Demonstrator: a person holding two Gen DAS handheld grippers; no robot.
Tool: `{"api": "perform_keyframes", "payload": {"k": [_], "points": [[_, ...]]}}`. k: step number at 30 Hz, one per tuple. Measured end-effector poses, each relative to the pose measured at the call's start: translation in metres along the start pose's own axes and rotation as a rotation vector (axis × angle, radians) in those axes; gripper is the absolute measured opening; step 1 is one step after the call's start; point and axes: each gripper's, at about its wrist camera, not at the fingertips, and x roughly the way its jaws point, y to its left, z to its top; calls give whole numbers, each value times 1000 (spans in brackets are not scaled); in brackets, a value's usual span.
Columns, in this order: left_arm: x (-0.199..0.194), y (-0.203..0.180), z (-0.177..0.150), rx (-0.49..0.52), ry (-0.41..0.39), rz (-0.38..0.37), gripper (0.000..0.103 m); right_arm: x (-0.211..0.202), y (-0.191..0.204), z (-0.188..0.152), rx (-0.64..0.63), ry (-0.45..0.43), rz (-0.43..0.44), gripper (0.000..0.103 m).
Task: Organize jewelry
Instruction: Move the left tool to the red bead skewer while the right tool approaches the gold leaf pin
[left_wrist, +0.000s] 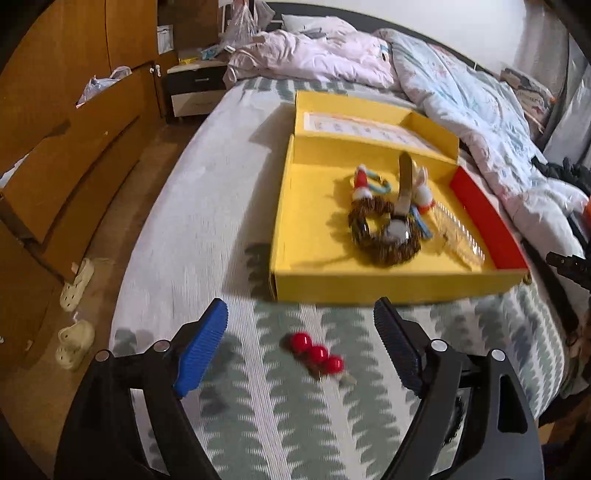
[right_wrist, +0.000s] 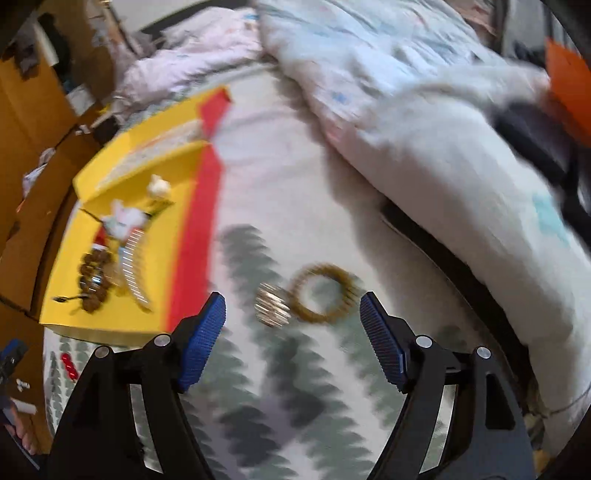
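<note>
An open yellow box (left_wrist: 314, 236) with a red side (left_wrist: 487, 218) lies on the bed. It holds a brown beaded bracelet (left_wrist: 384, 236), a watch (left_wrist: 400, 206), small plush charms (left_wrist: 362, 182) and a clear comb (left_wrist: 460, 236). A red three-bead hair clip (left_wrist: 317, 354) lies on the sheet between the fingers of my open left gripper (left_wrist: 301, 330). My open right gripper (right_wrist: 291, 317) hovers near a tan beaded bracelet (right_wrist: 325, 293) and a silver ring-like piece (right_wrist: 271, 306) on the sheet. The box also shows in the right wrist view (right_wrist: 110, 266).
Rumpled duvets (left_wrist: 461, 96) cover the back and right of the bed. A wooden wardrobe (left_wrist: 74, 129), a nightstand (left_wrist: 195, 85) and slippers (left_wrist: 77, 284) on the floor are at the left. The bed edge (left_wrist: 140, 258) runs along the left.
</note>
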Motion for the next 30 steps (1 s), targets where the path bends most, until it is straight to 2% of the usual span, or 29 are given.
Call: {"api": "perform_keyframes", "payload": {"k": [5,10,13,16,18,22,30], "points": [[8,-7,-17,29,37,41,80,12,-28,-13,94,68,34,77],[17,-5,-28,21,86,41,80,17,-3,-10,34,66,65,77],[22,-7,-28,35,93,65,80,22,16,-6,-12,63,100,74],[26,-10,-32,46,111,65,80,32,33,-7,-54,94,118,58],[30,-10,-34,46,129,61,80,42,40,-8,-62,124,94,45],[37,-9,-36,31,167,40,80,60,44,-13,-48,182,73,38],[50,-9,-38,15,212,36,81,62,38,-12,-33,171,107,34]]}}
